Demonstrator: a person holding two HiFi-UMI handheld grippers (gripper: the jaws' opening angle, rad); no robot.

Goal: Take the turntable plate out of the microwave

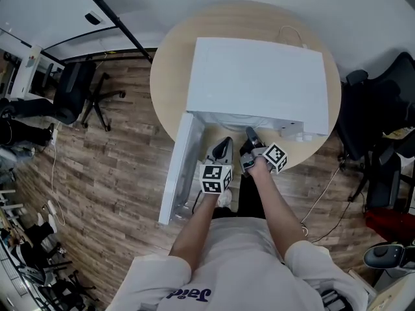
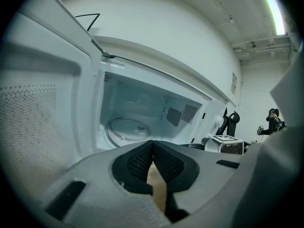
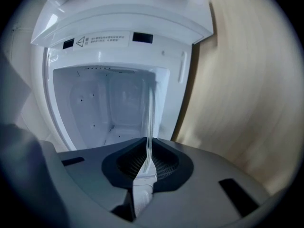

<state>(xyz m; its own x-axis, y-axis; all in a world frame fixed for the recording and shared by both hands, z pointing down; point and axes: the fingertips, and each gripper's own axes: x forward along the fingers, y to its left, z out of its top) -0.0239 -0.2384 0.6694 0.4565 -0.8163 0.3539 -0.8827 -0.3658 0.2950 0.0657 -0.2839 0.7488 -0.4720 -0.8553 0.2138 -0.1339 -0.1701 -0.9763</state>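
Note:
The white microwave (image 1: 256, 83) stands on a round wooden table (image 1: 167, 76) with its door (image 1: 180, 167) swung open to the left. The clear glass turntable plate (image 2: 126, 127) lies on the cavity floor in the left gripper view. In the right gripper view the plate's rim (image 3: 149, 122) runs edge-on between the pads, and my right gripper (image 3: 146, 163) is shut on it at the cavity's mouth (image 1: 249, 137). My left gripper (image 2: 153, 163) is shut with nothing in it, just outside the opening (image 1: 222, 149) beside the door.
The open door's perforated inner face (image 2: 33, 122) stands close on the left of my left gripper. Office chairs stand on the wooden floor at the left (image 1: 78, 89) and right (image 1: 382, 109). A white cable (image 1: 292, 34) lies behind the microwave.

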